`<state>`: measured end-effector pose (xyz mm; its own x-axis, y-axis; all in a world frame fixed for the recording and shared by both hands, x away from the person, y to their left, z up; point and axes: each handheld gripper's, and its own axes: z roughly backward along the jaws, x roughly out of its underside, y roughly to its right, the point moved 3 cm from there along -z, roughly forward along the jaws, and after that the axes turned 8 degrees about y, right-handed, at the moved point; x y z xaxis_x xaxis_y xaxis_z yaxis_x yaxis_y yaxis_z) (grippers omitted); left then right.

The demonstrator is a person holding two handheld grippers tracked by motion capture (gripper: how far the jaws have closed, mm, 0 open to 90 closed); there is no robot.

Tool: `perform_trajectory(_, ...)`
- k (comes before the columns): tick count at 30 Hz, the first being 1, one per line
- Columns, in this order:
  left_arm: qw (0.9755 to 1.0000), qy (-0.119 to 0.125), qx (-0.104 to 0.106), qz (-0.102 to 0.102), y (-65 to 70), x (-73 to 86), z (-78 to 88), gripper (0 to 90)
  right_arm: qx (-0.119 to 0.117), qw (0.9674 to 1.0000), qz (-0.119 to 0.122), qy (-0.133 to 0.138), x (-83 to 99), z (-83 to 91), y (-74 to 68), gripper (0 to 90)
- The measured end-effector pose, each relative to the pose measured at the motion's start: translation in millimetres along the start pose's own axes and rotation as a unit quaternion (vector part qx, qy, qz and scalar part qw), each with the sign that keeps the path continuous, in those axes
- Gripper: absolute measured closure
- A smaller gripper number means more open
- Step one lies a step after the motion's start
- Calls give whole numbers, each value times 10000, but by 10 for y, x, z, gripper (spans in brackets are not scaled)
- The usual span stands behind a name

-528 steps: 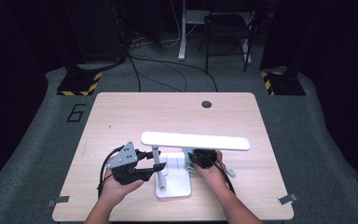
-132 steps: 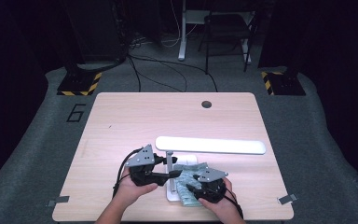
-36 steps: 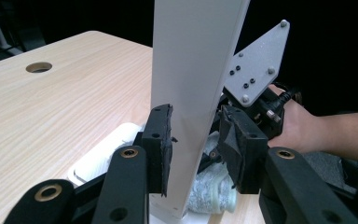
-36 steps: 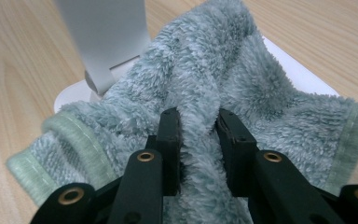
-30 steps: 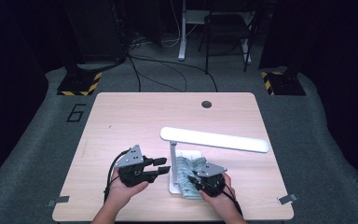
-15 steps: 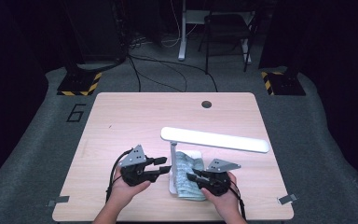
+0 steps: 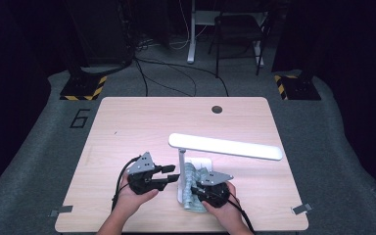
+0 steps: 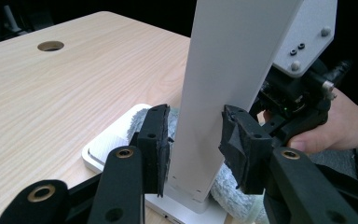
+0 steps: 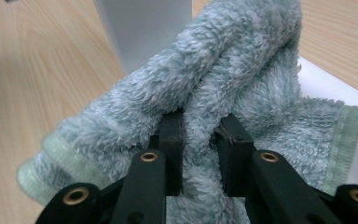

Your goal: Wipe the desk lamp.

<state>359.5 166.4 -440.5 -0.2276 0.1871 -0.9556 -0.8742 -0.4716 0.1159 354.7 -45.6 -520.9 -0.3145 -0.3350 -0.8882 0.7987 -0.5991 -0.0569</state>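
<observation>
With your right gripper (image 9: 199,140) clamped on the fluffy pale-green towel (image 9: 205,88) at the white desk lamp's upright post (image 8: 233,84), wipe its base while your left gripper (image 8: 198,144) loosely straddles the post.

"6" on grey floor mat (image 7: 80,118)

A bench (image 7: 127,127) with a hole (image 7: 217,109) stood on grey floor (image 7: 49,142); a chair (image 7: 239,29) stood beyond.
</observation>
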Motion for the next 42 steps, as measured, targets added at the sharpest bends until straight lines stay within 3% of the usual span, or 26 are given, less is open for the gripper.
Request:
perform_trajectory(2,10000,-32,0,-7,-2,7,-5,610,103,9997,141,-166,13,-16,-18,754)
perform_trajectory(4,10000,-33,-11,-75,-13,12,-9,610,80,9996,226,-154,2,-23,-5,754)
perform_trajectory(8,10000,-51,47,4,-14,20,-10,609,64,9997,191,-156,-18,1,-22,758)
perform_trajectory(11,9999,-98,38,-42,-37,43,-27,606,83,9989,429,-149,-34,4,-16,759)
perform_trajectory(19,9998,-178,62,17,-35,108,-57,623,114,9994,321,-62,-62,32,-34,758)
perform_trajectory(21,9999,-162,41,13,-33,110,-59,625,121,9995,275,35,-94,53,-49,758)
perform_trajectory(26,9998,-167,53,42,-34,111,-58,622,208,9984,453,259,-202,107,-67,759)
perform_trajectory(28,9998,-203,57,-50,-43,111,-58,621,260,9977,520,339,-246,129,-76,759)
perform_trajectory(34,9998,-205,54,-41,-43,110,-59,619,343,9963,493,621,-405,238,-105,760)
perform_trajectory(37,9998,-201,81,-18,-46,110,-64,616,429,9931,692,846,-485,289,-116,759)
perform_trajectory(42,9997,-230,64,-56,-35,101,-68,611,493,9899,776,1080,-624,404,-160,758)
